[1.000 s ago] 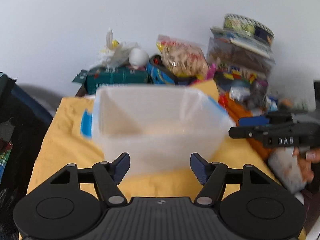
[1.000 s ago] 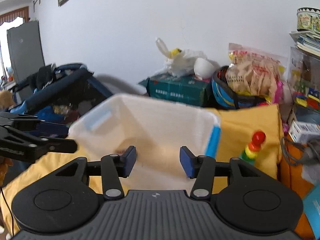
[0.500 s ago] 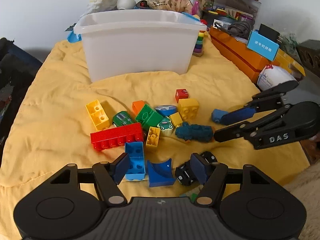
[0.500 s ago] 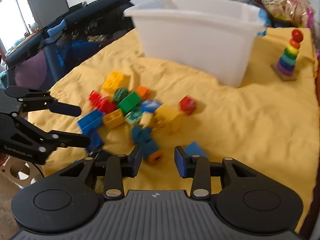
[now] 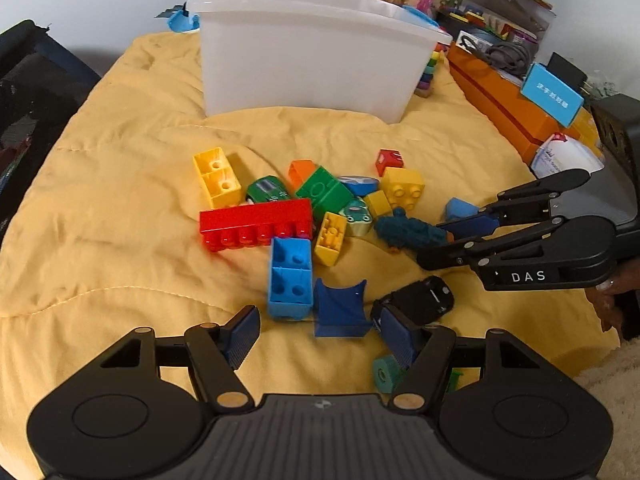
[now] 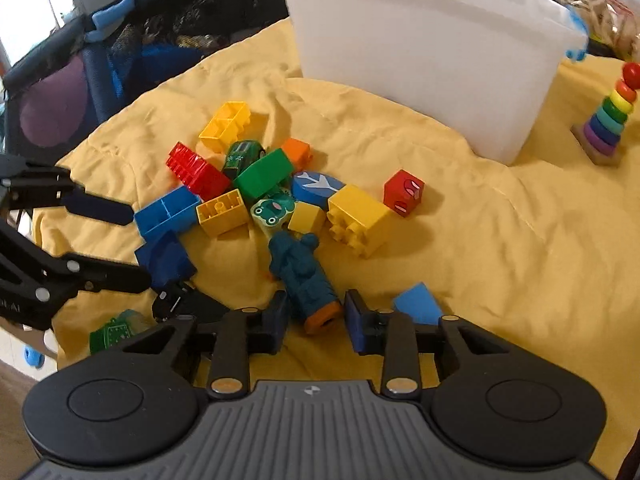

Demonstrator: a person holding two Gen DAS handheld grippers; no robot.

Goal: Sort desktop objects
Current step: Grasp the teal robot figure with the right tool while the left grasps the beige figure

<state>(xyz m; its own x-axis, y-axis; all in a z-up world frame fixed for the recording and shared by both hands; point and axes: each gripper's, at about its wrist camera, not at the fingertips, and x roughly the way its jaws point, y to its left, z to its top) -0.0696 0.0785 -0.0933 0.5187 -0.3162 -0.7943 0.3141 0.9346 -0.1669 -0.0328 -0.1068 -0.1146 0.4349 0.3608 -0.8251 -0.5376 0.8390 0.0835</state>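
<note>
one teal toy figure (image 6: 303, 276) lying lengthwise, orange end toward closing right claw (image 6: 316, 316), not gripped, left claw (image 5: 320, 336) wide, empty

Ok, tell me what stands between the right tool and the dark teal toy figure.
Nothing visible. The right tool, whose jaws have just been closing, already has the dark teal toy figure's orange end between its pads, with gaps on both sides.

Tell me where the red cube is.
In the right wrist view the red cube sits on the yellow blanket, right of the yellow brick, in front of the white bin.
</note>
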